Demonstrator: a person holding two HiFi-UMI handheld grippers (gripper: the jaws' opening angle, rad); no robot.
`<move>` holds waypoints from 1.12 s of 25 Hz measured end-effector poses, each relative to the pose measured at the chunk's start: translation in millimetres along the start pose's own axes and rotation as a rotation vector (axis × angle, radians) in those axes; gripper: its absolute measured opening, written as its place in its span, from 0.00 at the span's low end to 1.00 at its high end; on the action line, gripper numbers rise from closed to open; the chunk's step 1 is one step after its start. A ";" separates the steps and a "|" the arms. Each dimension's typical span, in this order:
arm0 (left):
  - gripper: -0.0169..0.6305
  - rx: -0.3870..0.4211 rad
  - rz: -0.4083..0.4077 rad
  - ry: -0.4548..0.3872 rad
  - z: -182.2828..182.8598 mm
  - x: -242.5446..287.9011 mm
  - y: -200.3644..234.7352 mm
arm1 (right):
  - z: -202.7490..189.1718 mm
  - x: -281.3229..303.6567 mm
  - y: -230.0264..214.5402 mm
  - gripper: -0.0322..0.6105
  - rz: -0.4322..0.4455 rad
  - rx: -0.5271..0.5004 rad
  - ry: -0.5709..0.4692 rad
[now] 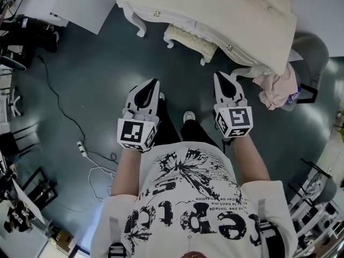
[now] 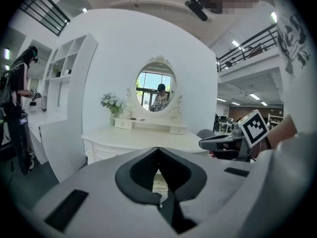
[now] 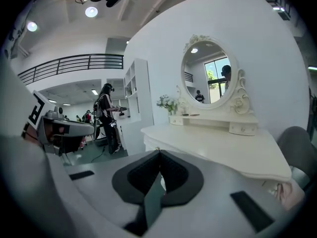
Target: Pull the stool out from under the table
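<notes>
The dark floor point(image 1: 91, 74) spreads beneath the person. The white bench point(image 1: 231, 15) stands at 12 o'clock, with the cushioned stool point(image 1: 189, 40) tucked under its front edge, well apart from both tongs. A pink cloth point(image 1: 277, 87) sits at 2 o'clock. The left tongs point(image 1: 155, 84) and right tongs point(image 1: 221, 75), held side by side, point towards 12, both clenched on nothing.

stool point(image 1: 191, 41) under the table point(image 1: 215, 9) — left gripper point(image 1: 155, 82), right gripper point(image 1: 220, 76) before it

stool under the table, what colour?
The stool is cream-white, cushion and legs alike. It shows best in the head view.
</notes>
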State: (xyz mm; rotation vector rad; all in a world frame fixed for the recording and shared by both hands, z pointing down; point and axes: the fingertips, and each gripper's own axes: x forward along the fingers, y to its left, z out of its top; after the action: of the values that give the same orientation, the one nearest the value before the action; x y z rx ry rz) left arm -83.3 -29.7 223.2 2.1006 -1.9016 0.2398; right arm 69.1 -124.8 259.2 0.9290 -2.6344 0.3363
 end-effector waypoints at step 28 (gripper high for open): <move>0.05 -0.018 -0.409 0.167 -310.7 253.2 104.3 | -350.6 197.9 -102.5 0.08 -0.491 0.277 0.157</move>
State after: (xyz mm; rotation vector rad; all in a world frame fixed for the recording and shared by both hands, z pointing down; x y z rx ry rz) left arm -135.3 -174.9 607.5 2.3157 -1.3405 0.2930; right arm 68.2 -200.5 667.6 1.5231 -2.1583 0.6239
